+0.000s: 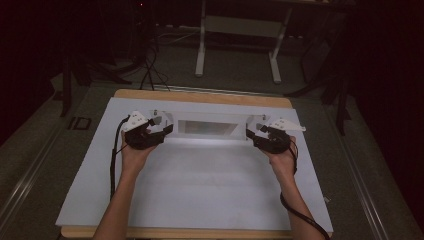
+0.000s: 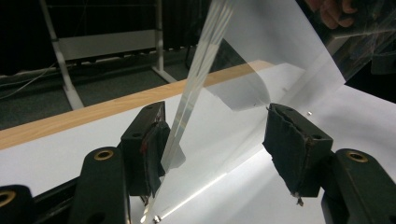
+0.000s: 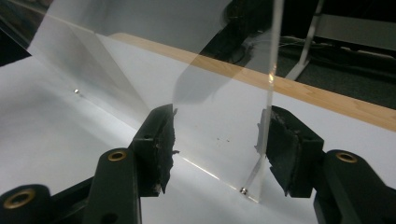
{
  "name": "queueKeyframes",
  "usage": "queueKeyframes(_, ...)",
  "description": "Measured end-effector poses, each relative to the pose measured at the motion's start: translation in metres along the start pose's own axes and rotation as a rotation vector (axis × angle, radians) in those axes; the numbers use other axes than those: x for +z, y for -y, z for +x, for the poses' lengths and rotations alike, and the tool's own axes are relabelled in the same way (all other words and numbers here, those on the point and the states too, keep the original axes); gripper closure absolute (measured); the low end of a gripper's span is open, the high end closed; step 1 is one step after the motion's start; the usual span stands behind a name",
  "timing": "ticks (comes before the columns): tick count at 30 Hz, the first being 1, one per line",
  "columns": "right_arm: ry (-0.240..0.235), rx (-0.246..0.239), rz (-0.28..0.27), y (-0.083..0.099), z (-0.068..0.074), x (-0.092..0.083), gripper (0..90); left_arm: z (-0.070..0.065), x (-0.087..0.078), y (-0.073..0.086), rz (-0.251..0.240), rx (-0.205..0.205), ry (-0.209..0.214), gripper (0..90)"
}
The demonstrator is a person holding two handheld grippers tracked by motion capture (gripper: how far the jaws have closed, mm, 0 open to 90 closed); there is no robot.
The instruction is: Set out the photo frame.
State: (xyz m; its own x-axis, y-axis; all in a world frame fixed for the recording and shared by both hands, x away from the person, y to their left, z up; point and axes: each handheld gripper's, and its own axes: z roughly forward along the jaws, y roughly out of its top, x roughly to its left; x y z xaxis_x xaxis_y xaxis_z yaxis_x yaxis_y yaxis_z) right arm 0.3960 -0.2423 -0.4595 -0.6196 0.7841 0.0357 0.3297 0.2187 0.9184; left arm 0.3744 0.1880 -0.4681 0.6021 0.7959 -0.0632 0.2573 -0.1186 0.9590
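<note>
**Desk:** High view, what is in hand?

**Operator:** I see a clear acrylic stand [image 1: 207, 128] on the white sheet [image 1: 200, 185], toward twelve o'clock on the table [image 1: 200, 96]. Its long axis runs nine to three, between my left gripper [image 1: 161, 131] and right gripper [image 1: 254, 135].

**Desk:** Any lettering?

**Operator:** None I can read. It is transparent and glossy, with tiny screws at the foot.

**Desk:** The grip?

**Operator:** In the left gripper view, the upright panel [image 2: 196, 88] edge stands beside one pad, the other pad well clear: released. In the right gripper view, the plate edge [image 3: 271, 79] sits near one pad; I cannot tell whether it presses.
</note>
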Motion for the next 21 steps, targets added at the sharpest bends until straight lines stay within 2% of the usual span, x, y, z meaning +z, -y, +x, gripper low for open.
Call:
queueKeyframes(3, 0.007, -0.013, 0.008, 0.000, 0.000, 0.003, 44.4, 0.000, 0.001, -0.001, 0.001, 0.007, -0.006, 40.6)
queueKeyframes(7, 0.017, -0.015, 0.018, 0.000, -0.001, 0.010, 43.8, -0.005, 0.005, -0.003, 0.017, 0.052, -0.068, 40.7)
queueKeyframes(12, 0.036, -0.002, 0.024, -0.004, -0.001, 0.013, 43.3, -0.004, 0.008, -0.005, 0.010, 0.044, -0.085, 40.6)
queueKeyframes(14, 0.049, -0.003, 0.020, -0.004, 0.000, 0.014, 43.1, -0.005, 0.010, -0.005, 0.009, 0.056, -0.100, 40.4)
queueKeyframes(21, 0.100, -0.034, 0.012, -0.005, 0.004, 0.018, 42.8, -0.005, 0.013, -0.005, -0.007, 0.058, -0.123, 40.0)
